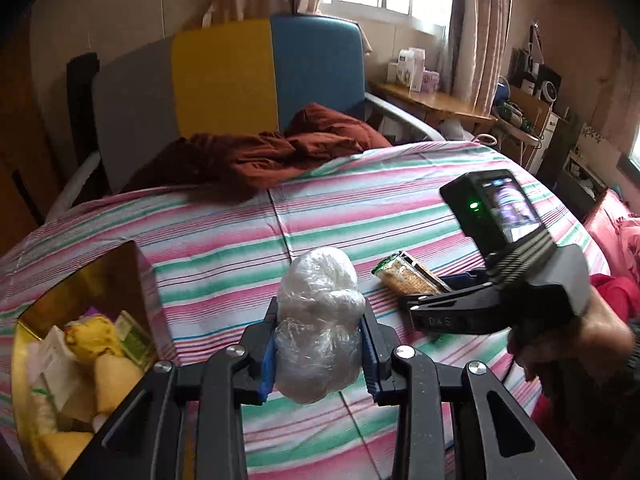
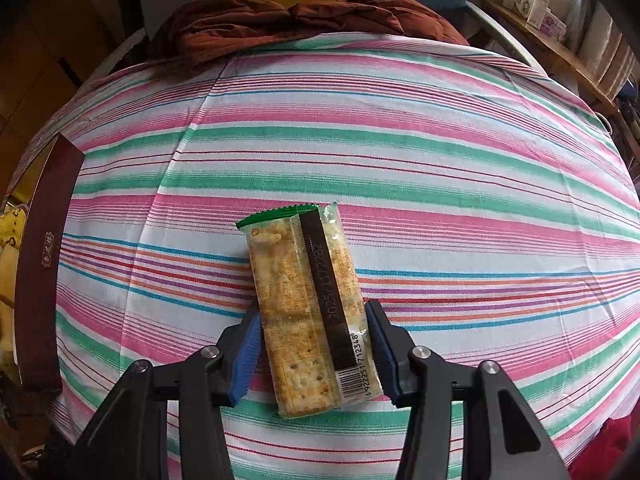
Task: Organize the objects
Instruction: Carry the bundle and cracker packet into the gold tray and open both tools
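Note:
A lump wrapped in clear plastic film (image 1: 316, 280) is clamped between the blue pads of my left gripper (image 1: 319, 344), held above the striped bedsheet (image 1: 224, 240). My right gripper (image 2: 312, 312) is shut on a clear cracker packet (image 2: 304, 280) with a green end and a barcode, pressing its long sides. From the left wrist view that packet (image 1: 408, 278) pokes out from the right gripper (image 1: 416, 300), low over the sheet. A gold-lined box (image 1: 120, 264) with several yellow and white packets inside sits at the left; its maroon outer wall (image 2: 44, 260) shows in the right wrist view.
A rumpled rust-brown blanket (image 1: 280, 152) lies at the bed's head against a grey, yellow and blue headboard (image 1: 224, 76). A wooden desk (image 1: 432, 104) with small boxes stands beyond the bed at right. Red fabric (image 1: 612, 236) lies at the bed's right edge.

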Available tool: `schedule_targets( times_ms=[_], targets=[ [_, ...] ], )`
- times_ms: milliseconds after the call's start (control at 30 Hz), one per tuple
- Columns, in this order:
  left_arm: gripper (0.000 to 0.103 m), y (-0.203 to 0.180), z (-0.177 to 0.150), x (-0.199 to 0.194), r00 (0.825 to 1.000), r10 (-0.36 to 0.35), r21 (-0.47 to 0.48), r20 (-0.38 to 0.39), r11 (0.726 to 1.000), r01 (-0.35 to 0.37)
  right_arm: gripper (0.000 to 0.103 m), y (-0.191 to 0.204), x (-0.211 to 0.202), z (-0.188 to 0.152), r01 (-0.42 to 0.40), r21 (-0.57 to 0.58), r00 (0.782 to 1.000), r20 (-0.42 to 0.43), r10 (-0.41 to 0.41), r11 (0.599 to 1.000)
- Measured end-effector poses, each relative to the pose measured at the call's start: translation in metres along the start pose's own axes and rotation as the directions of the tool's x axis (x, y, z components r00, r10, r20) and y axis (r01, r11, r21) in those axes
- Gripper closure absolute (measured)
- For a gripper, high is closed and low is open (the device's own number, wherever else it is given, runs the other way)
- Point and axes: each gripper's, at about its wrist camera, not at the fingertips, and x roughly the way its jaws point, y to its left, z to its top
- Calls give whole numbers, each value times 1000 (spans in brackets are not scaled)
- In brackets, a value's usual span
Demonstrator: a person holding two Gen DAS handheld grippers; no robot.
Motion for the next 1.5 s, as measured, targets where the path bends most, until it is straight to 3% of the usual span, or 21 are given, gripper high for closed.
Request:
schedule_targets(
  times_ms=[267, 767, 1067, 1300, 1433, 1500],
  targets=[
    [68, 10, -9, -34, 998, 35, -14, 52, 999, -34, 54, 19, 4, 11, 7, -10, 1000, 7, -7, 1000],
    [68, 51, -34, -60, 995, 85, -88, 56, 993, -80, 54, 27, 12, 17, -12, -45, 1000, 22, 13, 999],
    [68, 76, -46, -72, 992, 115, -126, 49, 986, -108, 54, 29, -3, 10, -19, -41, 1000, -14, 18, 999],
    [68, 132, -65, -89, 986, 164, -249, 32, 957, -151, 54, 70, -26, 12, -110, -39, 993, 39, 111, 993],
    [68, 175, -77, -103, 980, 198, -351, 24, 919, -177, 54, 114, -49, 8, -210, -77, 973, 86, 216, 975],
    [68, 197, -82, -110, 975, 219, -396, 21, 898, -193, 54, 140, -62, 5, -278, -106, 951, 108, 289, 955]
  ],
)
